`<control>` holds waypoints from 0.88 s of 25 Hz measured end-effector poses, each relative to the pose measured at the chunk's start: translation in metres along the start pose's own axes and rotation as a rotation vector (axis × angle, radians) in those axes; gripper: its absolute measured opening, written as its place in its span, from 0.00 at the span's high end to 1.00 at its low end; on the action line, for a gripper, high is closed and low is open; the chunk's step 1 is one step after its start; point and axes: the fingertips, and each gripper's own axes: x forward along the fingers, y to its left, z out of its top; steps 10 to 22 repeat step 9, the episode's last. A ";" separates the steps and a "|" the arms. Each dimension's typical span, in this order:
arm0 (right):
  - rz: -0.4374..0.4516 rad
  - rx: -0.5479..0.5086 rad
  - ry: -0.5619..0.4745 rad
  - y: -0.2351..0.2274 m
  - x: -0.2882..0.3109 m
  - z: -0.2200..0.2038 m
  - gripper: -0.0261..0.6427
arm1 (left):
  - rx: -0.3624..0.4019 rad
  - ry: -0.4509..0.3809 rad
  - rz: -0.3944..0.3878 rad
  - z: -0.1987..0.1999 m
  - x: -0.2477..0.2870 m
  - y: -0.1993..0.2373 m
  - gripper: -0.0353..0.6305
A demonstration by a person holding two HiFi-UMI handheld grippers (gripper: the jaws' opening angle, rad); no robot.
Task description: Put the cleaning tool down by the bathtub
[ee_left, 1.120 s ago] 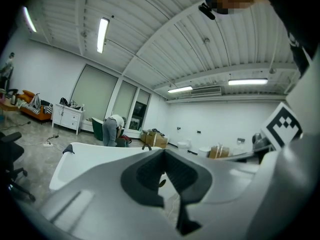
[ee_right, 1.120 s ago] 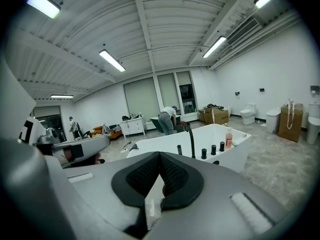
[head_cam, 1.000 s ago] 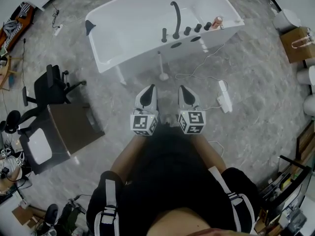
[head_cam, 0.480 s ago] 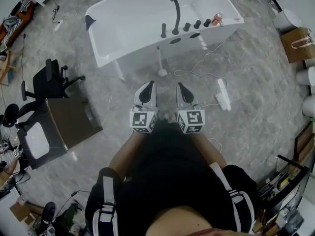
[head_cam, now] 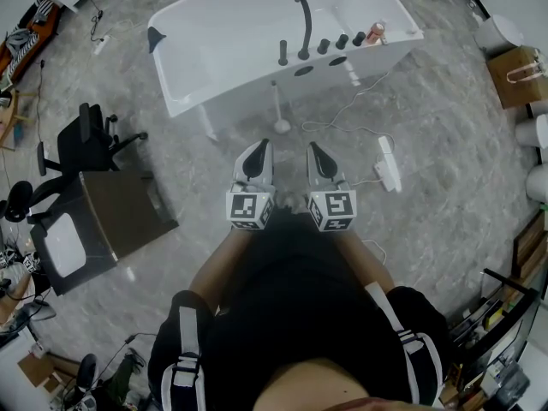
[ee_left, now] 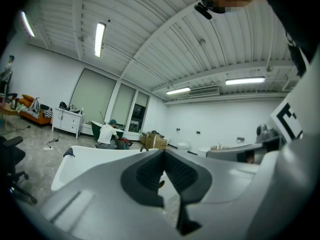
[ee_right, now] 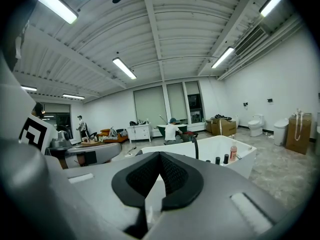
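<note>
The white bathtub (head_cam: 231, 92) with a black faucet (head_cam: 303, 24) lies at the top of the head view. A white cleaning tool (head_cam: 279, 110), a thin stick on a round base, stands upright on the floor against the tub's near side. Nothing holds it. My left gripper (head_cam: 260, 151) and right gripper (head_cam: 315, 150) hover side by side over the floor, a short way in front of the tool. Both are shut and empty. In the left gripper view the pads (ee_left: 150, 174) meet in front of the tub (ee_left: 85, 159). In the right gripper view the pads (ee_right: 172, 176) also meet, with the tub (ee_right: 240, 164) behind.
A black office chair (head_cam: 94, 139) and a dark low table (head_cam: 120, 221) stand at the left. A white power strip (head_cam: 390, 165) with its cable lies on the floor at the right. A cardboard box (head_cam: 518, 75) sits at the far right. A small bottle (head_cam: 374, 34) stands on the tub rim.
The head view has shifted slightly, so the tub sits a little higher in the picture. Both grippers stay shut and in place.
</note>
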 end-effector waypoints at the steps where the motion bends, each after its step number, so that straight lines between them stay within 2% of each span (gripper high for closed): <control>1: -0.001 0.000 -0.001 0.000 -0.001 0.000 0.96 | 0.000 -0.003 -0.001 0.001 -0.001 0.000 0.94; 22: -0.009 0.005 0.021 -0.003 -0.003 -0.006 0.96 | -0.009 0.004 0.000 -0.002 0.000 -0.002 0.94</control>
